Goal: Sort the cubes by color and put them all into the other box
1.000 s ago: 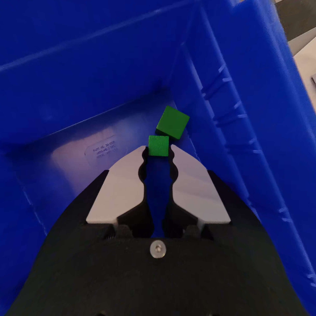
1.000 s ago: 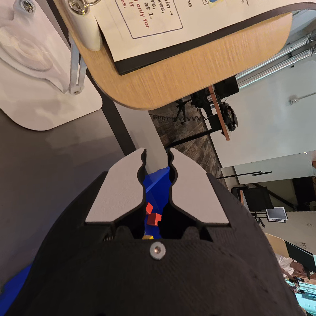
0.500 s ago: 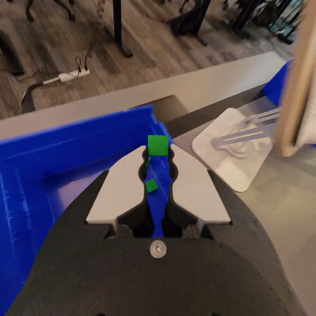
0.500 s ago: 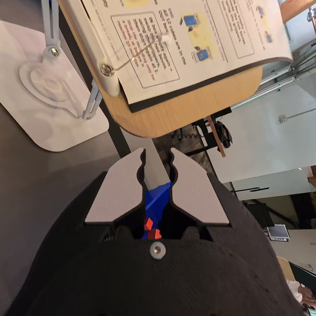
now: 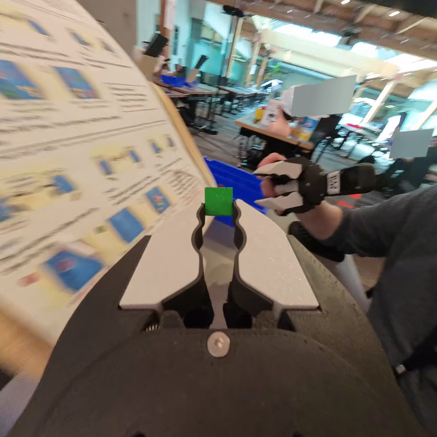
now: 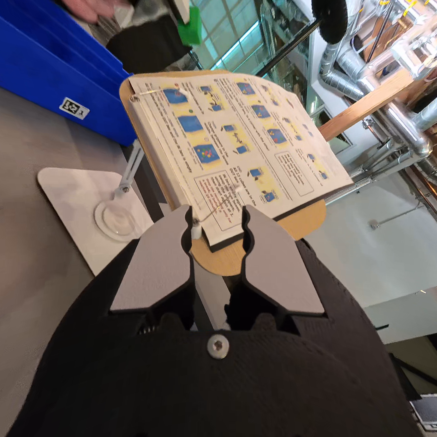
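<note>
Left gripper [image 5: 218,208] pinching green cube [image 5: 218,201] at fingertips – right gripper [image 6: 216,220] spread, bare – blue box [image 6: 47,71] behind.

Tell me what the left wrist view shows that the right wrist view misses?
Only the left view: the left tool pinching a green cube, and the right tool open and empty, held in a hand. Only the right view: the stand's white base and a tagged blue box. Both: the instruction sheet on its wooden board, and that green cube.
</note>
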The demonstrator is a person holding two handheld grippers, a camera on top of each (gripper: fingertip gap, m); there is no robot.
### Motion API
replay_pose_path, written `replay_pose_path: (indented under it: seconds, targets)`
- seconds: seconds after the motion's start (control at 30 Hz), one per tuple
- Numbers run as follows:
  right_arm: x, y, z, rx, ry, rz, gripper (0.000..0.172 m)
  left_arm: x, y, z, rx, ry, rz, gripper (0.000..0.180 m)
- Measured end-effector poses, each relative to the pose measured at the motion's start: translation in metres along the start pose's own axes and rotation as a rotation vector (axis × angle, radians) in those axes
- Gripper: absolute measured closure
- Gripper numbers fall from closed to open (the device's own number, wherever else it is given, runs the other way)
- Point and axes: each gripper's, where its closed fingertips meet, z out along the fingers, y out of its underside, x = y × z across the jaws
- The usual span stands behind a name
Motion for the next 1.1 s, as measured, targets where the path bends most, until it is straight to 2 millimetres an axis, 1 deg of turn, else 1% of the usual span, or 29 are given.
replay_pose_path:
  seconds: [0.1, 0.17, 0.23, 0.33, 0.43, 0.57, 0.63, 0.7, 0.83, 0.97, 1.07, 1.1]
  targets:
    - [-0.015, -0.009, 0.003, 0.024, -0.026, 0.010, 0.127, 0.037, 0.013, 0.044, 0.015, 0.159, -0.059, 0.159]
    - [-0.022, -0.012, 0.005, 0.034, -0.019, -0.022, 0.126, 0.057, 0.024, 0.066, 0.021, 0.245, -0.111, 0.159]
    - [-0.028, -0.016, 0.006, 0.045, -0.009, -0.065, 0.126, 0.070, 0.033, 0.082, 0.027, 0.298, -0.150, 0.159]
    - [-0.033, -0.023, 0.006, 0.064, -0.003, -0.074, 0.126, 0.086, 0.044, 0.098, 0.023, 0.359, -0.191, 0.159]
    - [-0.032, -0.027, 0.005, 0.086, 0.019, -0.072, 0.129, 0.095, 0.052, 0.107, 0.021, 0.398, -0.219, 0.159]
    - [-0.035, -0.028, 0.006, 0.094, 0.034, -0.081, 0.132, 0.099, 0.061, 0.115, 0.014, 0.420, -0.261, 0.159]
    - [-0.034, -0.030, 0.005, 0.107, 0.057, -0.098, 0.136, 0.097, 0.063, 0.117, 0.022, 0.408, -0.261, 0.159]
    - [-0.031, -0.031, 0.004, 0.108, 0.084, -0.097, 0.146, 0.098, 0.066, 0.118, 0.009, 0.421, -0.269, 0.159]
    - [-0.032, -0.029, 0.004, 0.102, 0.074, -0.100, 0.148, 0.098, 0.068, 0.119, 0.014, 0.434, -0.294, 0.159]
    - [-0.033, -0.031, 0.002, 0.115, 0.058, -0.085, 0.149, 0.100, 0.067, 0.118, 0.011, 0.442, -0.289, 0.158]
    - [-0.031, -0.032, 0.001, 0.116, 0.054, -0.081, 0.149, 0.101, 0.064, 0.117, 0.022, 0.443, -0.302, 0.158]
    - [-0.029, -0.031, 0.000, 0.111, 0.057, -0.089, 0.149, 0.100, 0.063, 0.116, 0.026, 0.433, -0.296, 0.155]
